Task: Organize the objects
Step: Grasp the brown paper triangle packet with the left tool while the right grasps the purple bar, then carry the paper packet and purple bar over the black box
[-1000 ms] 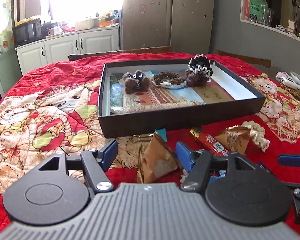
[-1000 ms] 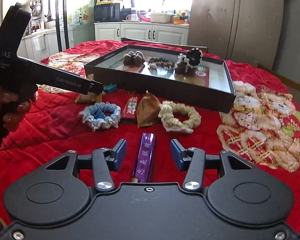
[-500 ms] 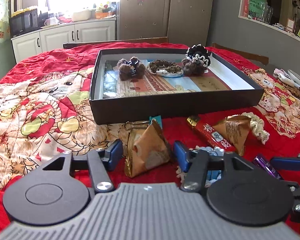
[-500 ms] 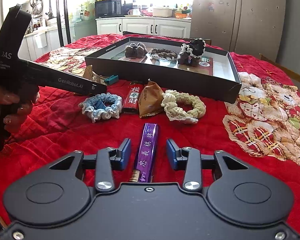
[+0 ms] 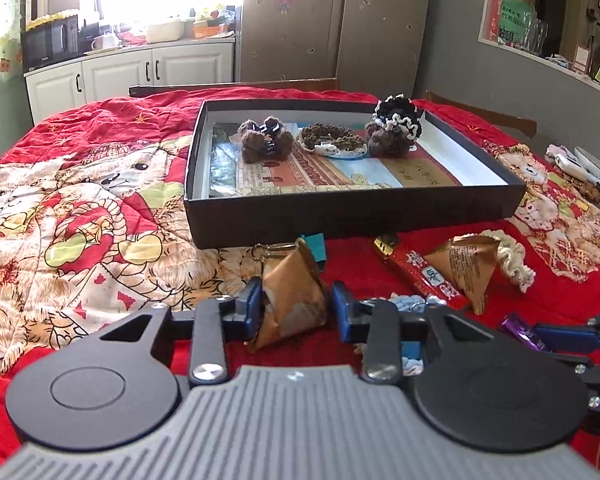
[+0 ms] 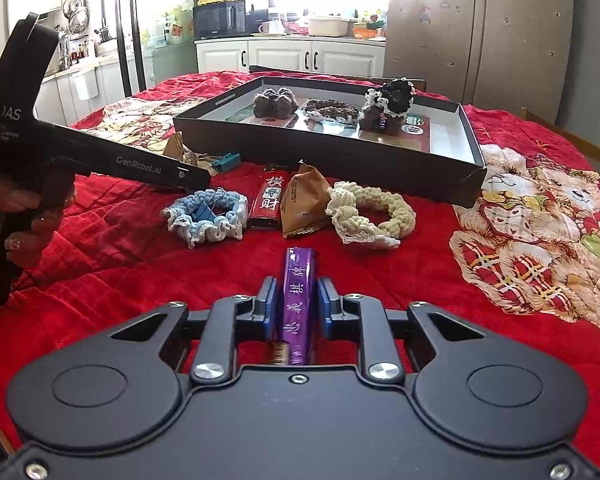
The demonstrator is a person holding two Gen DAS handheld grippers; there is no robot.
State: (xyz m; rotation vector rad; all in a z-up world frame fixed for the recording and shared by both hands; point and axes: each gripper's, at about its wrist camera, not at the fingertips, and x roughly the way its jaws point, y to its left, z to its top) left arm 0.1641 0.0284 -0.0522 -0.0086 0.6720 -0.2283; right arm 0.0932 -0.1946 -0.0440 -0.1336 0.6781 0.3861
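Observation:
My left gripper has its jaws around a brown pyramid packet on the red quilt; the left pad touches it, a small gap shows at the right pad. My right gripper has its jaws close on both sides of a purple bar lying lengthwise on the quilt. The black box ahead holds brown and black scrunchies. The box also shows in the right wrist view.
On the quilt before the box lie a blue scrunchie, a red lighter, a second brown packet, a cream scrunchie and a teal binder clip. Kitchen cabinets stand behind.
Both grippers have moved forward over their objects and narrowed: the left around the brown packet, the right around the purple bar.

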